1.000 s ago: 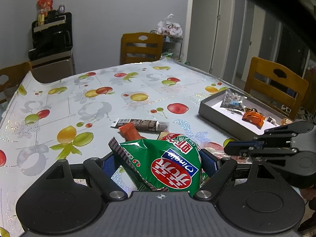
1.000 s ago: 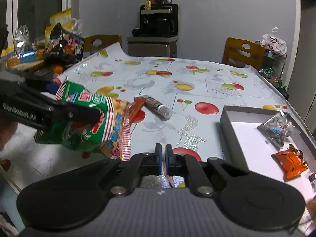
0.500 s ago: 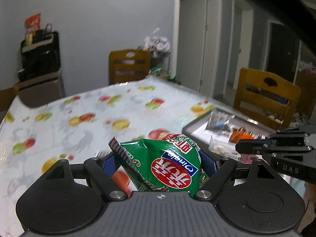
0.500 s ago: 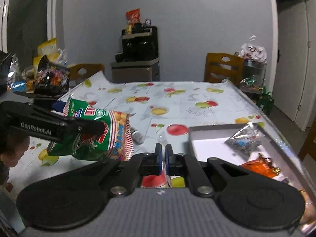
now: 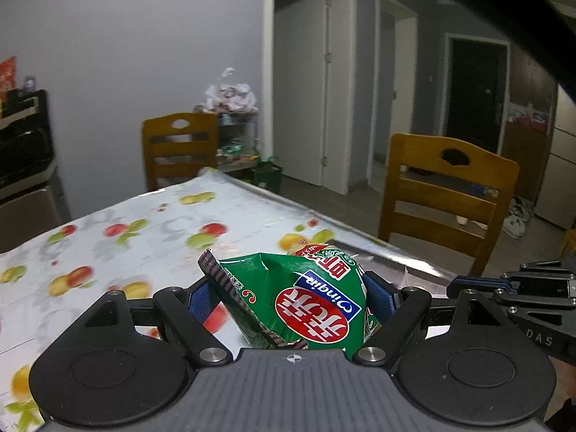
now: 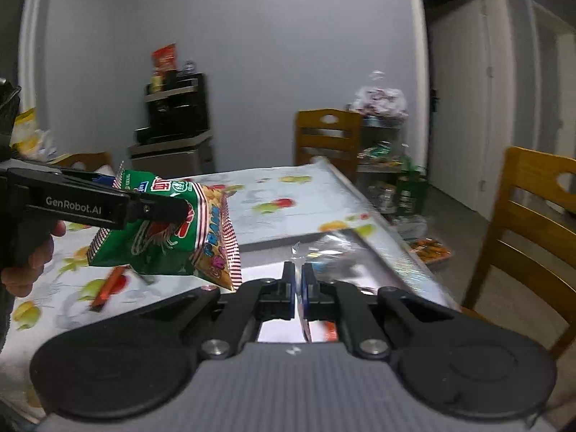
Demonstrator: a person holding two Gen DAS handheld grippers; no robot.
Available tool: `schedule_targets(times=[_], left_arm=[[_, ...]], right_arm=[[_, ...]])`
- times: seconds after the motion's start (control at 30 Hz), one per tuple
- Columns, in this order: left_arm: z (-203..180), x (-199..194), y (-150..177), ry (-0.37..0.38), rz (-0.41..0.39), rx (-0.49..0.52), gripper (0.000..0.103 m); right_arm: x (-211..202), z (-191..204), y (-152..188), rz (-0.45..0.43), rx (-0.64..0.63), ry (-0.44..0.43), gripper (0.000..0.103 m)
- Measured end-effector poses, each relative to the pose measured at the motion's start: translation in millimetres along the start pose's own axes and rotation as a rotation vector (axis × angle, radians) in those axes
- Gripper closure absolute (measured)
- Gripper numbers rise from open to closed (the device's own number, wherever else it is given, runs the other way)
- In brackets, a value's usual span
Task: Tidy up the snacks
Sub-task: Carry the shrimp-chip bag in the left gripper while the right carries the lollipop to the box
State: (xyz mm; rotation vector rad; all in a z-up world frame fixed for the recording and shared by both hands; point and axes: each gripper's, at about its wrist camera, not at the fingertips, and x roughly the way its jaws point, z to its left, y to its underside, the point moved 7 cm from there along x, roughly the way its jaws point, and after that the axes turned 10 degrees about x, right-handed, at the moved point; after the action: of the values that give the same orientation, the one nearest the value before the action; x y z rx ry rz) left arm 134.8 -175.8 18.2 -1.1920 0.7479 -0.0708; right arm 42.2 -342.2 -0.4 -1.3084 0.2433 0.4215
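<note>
The left claw (image 6: pixel 180 212) has its 2 black fingers spread wide and clamped on either side of a puffy green snack bag (image 5: pixel 306 306), holding it up clear of the table (image 5: pixel 126 252). The bag is crinkled foil with a red round logo bearing white characters, a blue label reading "Qingqia", and a dark striped seam along its upper edge; from the right wrist view its far end turns yellow with red-and-white striped trim and a picture of curly noodles. A hand (image 6: pixel 32 262) grips the left claw's handle at the left edge. Below the bag, an orange stick-shaped packet (image 6: pixel 108 284) lies on the fruit-printed tablecloth. To the right, the right claw (image 6: pixel 298 288) is fully closed, blue pads pressed together with nothing visible between them, hovering over a shallow grey tray (image 6: pixel 280 241) that holds blurred clear-wrapped snacks (image 6: pixel 331 252).
</note>
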Motion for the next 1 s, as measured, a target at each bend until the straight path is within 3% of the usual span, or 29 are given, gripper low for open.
schedule_targets(times=[0.17, 0.4, 0.67, 0.83, 1.0], left_arm=[[-26, 39, -12, 0.046, 0.005, 0.012, 0.02], [-51, 86, -16, 0.045, 0.01, 0.0, 0.02], [-63, 117, -18, 0.045, 0.024, 0.011, 0.02], [-77, 129, -18, 0.052, 0.037, 0.062, 0.02], [-81, 131, -15, 0.073, 0.036, 0.053, 0.017]], right_arm=[[0, -46, -1, -0.024, 0.032, 0.091, 0.101], [19, -88, 1, -0.003, 0.088, 0.124, 0.101], [56, -97, 6, 0.029, 0.109, 0.147, 0.101], [65, -105, 6, 0.032, 0.133, 0.164, 0.101], [65, -109, 6, 0.034, 0.142, 0.175, 0.101]])
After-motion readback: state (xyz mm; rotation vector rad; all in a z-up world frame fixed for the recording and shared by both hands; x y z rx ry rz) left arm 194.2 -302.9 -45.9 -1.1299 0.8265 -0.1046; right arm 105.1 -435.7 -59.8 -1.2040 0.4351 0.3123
